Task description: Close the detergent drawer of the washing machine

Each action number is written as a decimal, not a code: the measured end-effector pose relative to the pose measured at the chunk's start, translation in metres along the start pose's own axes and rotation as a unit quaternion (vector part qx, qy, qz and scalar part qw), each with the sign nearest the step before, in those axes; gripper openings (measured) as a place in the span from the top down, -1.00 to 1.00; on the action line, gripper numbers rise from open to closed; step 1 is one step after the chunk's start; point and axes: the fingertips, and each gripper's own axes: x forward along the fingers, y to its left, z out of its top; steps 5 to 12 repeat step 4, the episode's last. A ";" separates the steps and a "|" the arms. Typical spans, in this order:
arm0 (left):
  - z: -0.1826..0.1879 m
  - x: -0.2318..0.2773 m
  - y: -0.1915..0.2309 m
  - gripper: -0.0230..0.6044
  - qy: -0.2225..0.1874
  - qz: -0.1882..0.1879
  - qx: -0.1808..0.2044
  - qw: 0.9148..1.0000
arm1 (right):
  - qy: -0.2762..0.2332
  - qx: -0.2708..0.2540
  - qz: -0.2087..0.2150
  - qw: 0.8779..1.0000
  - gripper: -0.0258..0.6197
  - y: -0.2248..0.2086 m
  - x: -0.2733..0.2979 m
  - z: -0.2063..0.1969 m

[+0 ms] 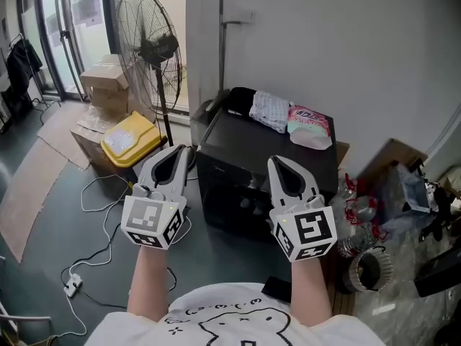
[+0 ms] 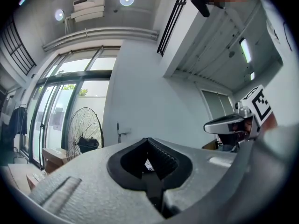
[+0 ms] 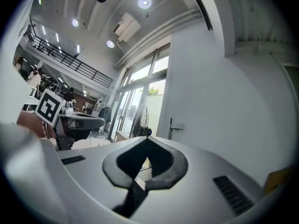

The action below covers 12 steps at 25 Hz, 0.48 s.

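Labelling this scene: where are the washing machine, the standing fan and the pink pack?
washing machine (image 1: 245, 141), head view, bare black top.
standing fan (image 1: 159, 47), head view, dark centre hub.
pink pack (image 1: 310, 120), head view, middle of wrapper.

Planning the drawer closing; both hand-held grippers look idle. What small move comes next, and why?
Probably lower the right hand-held gripper toward the front of the black machine: it and the left hand-held gripper are shut, empty and held up, touching nothing. The drawer itself I cannot make out.
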 end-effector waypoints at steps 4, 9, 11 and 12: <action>0.001 -0.003 0.004 0.87 -0.002 -0.002 -0.006 1.000 | 0.000 -0.003 0.001 1.000 0.94 0.004 0.003 0.003; 0.001 -0.003 0.004 0.87 -0.002 -0.002 -0.006 1.000 | 0.000 -0.003 0.001 1.000 0.94 0.004 0.003 0.003; 0.001 -0.003 0.004 0.87 -0.002 -0.002 -0.006 1.000 | 0.000 -0.003 0.001 1.000 0.94 0.004 0.003 0.003; 0.001 -0.003 0.004 0.87 -0.002 -0.002 -0.006 1.000 | 0.000 -0.003 0.001 1.000 0.94 0.004 0.003 0.003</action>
